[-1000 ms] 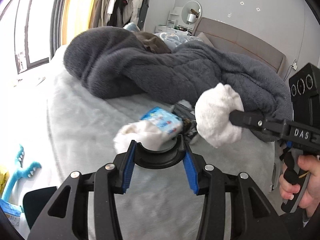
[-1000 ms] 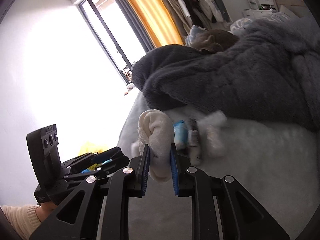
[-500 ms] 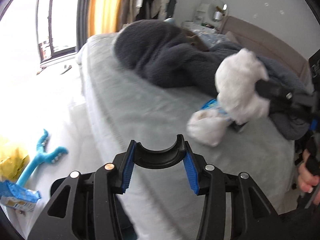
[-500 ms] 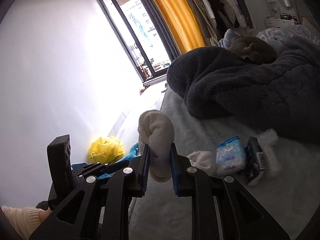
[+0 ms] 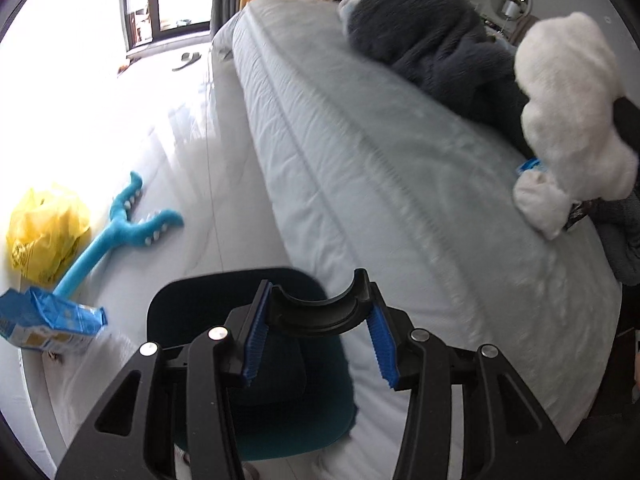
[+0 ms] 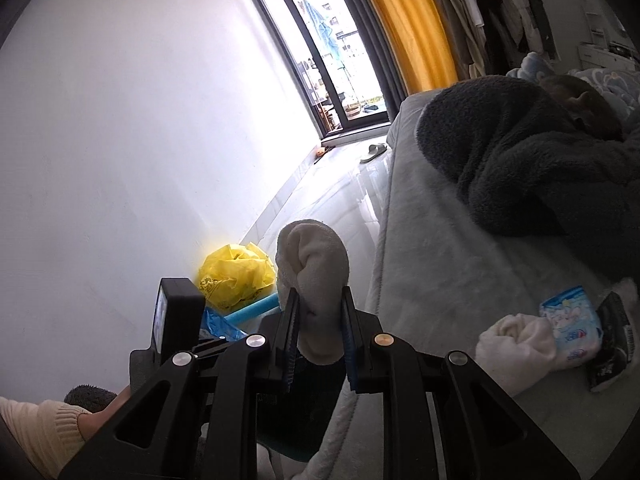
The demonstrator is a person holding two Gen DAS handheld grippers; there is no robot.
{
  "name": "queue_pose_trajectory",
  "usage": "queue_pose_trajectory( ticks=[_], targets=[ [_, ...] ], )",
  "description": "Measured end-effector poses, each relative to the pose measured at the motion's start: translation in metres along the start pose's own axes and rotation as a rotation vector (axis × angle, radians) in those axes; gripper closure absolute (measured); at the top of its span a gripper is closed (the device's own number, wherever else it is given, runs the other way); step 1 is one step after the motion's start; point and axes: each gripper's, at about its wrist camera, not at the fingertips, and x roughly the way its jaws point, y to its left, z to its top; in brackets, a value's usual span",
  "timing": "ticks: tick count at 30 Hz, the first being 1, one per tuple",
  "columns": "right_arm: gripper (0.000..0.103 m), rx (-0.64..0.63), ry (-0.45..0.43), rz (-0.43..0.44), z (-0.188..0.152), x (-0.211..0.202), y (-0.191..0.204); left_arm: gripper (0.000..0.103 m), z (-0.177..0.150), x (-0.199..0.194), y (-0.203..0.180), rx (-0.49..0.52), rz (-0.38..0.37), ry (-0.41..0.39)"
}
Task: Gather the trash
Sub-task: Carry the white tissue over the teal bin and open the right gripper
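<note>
My right gripper is shut on a white fluffy sock and holds it in the air beside the bed's edge; the sock also shows at the right of the left wrist view. My left gripper is open and empty above a dark teal bin on the floor. On the bed lie a second white sock, a blue snack packet and a dark wrapper. A yellow plastic bag and a blue packet lie on the floor by the wall.
A dark grey fluffy blanket covers the far side of the bed. A blue toy lies on the white floor beside the yellow bag. A slipper lies near the window.
Both grippers have swung left, away from the bed's middle toward the floor and wall. The right gripper carried the sock off the bed. The left gripper now hangs over the teal bin.
</note>
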Motion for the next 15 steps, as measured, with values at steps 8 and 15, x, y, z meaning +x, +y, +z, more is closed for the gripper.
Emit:
queue_pose_trajectory(
  ticks=[8, 15],
  targets=[
    [0.083, -0.045, 0.107, 0.019, -0.008, 0.048, 0.031, 0.053, -0.027, 0.023, 0.045, -0.071, 0.001, 0.146],
    [0.083, -0.075, 0.198, 0.03, -0.017, 0.091, 0.058, 0.052, -0.044, 0.033, 0.08, -0.121, -0.006, 0.239]
  ],
)
